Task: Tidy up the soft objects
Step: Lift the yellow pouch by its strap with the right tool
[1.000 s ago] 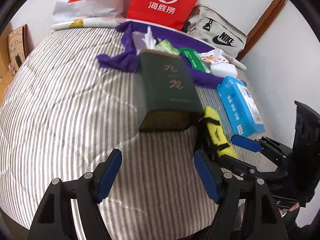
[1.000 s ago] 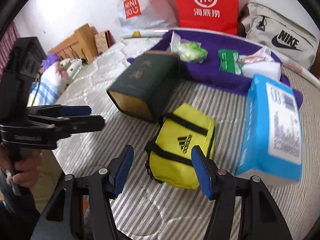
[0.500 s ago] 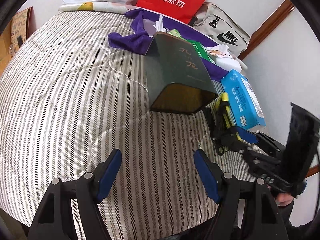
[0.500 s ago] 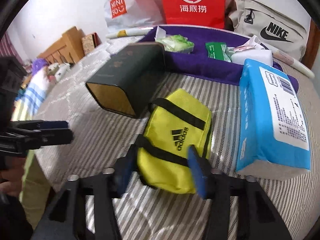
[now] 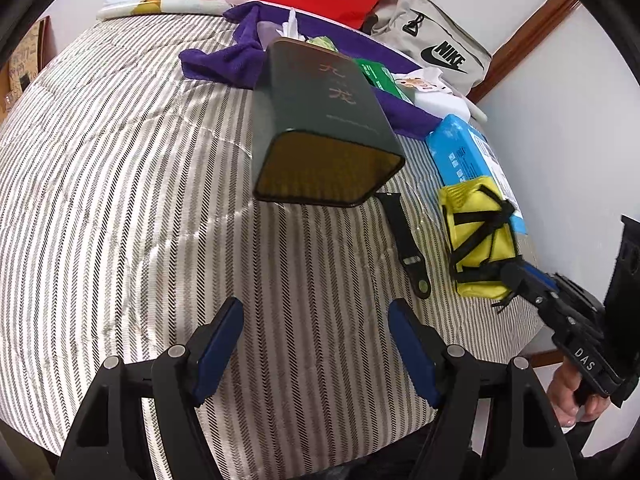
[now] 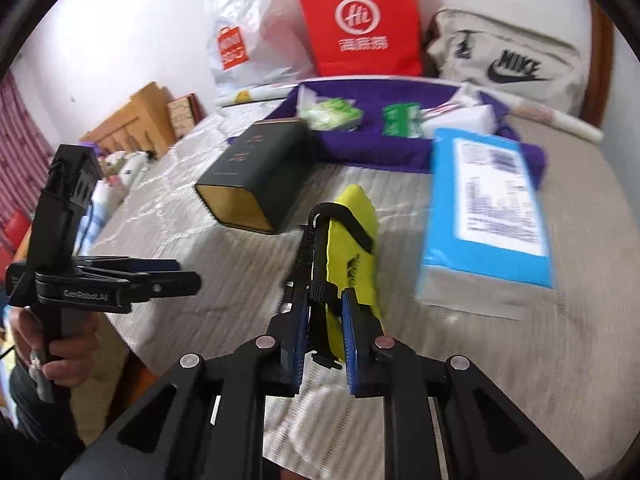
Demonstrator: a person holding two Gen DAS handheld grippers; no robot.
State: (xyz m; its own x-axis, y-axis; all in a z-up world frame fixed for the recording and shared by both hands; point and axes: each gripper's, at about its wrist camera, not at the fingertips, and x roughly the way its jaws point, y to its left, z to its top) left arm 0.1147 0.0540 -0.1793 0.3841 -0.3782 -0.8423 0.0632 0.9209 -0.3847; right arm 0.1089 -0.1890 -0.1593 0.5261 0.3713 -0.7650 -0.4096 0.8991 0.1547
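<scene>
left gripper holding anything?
No: the left gripper has open jaws over bare striped bedding, nothing between its pads.

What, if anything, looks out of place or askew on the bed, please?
The dark green box lies tipped on its side, its open gold-lined end facing the bed's edge. A loose black strap lies on the striped quilt beside it, detached from anything.

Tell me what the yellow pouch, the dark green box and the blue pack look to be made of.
Yellow pouch: soft woven fabric with black webbing straps; it squashes in the grip. Dark green box: rigid, matte, likely card or tin, gold inside. Blue pack: glossy plastic film, printed label.
</scene>
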